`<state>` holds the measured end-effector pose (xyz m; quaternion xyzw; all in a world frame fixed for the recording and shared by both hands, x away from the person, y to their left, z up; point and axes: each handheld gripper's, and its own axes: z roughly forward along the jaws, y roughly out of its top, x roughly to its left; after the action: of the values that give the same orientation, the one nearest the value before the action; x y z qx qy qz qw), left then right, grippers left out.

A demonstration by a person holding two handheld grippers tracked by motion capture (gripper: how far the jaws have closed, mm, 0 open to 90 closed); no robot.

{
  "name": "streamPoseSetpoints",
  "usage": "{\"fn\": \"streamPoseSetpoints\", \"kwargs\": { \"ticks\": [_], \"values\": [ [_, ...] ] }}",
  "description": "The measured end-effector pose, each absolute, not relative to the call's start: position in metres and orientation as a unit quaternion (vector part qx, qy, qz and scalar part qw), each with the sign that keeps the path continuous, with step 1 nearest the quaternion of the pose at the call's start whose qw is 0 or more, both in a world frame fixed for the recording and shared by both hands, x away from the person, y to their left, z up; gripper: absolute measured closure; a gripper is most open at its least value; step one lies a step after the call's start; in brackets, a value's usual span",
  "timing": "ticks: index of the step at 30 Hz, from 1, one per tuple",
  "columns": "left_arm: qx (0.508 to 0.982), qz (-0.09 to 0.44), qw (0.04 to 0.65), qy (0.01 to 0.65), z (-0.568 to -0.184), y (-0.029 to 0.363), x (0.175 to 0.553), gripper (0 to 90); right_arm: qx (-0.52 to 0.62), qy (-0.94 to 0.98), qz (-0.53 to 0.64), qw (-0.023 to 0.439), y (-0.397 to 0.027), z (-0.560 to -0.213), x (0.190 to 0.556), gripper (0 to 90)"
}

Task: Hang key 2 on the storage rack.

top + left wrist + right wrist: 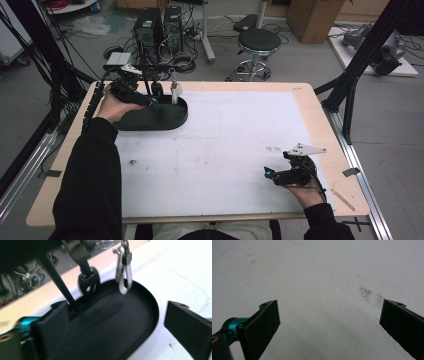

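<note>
White mat (225, 145) mostly bare: your left gripper (112, 322) gapes empty over the black tray (150, 302) near two hanging pieces, your right gripper (329, 322) idles spread.

The tray (120, 322) is blurred and cut off below; the strap's (124, 277) top is cropped by the edge.

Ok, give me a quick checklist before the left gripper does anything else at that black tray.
1. left gripper open: ok, jaws wide apart.
2. Nothing between its jaws: ok.
3. black tray flat on the table: ok.
4. black handle and white clip upright at the tray's far rim: ok.
5. What holds them upright: cannot tell.
6. right gripper open, apart above the white mat: ok.
</note>
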<state>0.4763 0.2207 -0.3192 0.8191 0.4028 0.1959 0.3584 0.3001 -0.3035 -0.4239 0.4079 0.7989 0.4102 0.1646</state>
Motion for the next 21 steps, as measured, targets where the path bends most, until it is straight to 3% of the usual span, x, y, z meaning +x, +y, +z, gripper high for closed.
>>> {"fn": "streamPoseSetpoints", "kwargs": {
  "ticks": [21],
  "values": [
    [0.823, 0.178, 0.382, 0.381, -0.334, 0.234, 0.438, 6.0, 0.409, 0.798, 0.410, 0.167, -0.303, -0.424, 0.300, 2.2]
  ]
}}
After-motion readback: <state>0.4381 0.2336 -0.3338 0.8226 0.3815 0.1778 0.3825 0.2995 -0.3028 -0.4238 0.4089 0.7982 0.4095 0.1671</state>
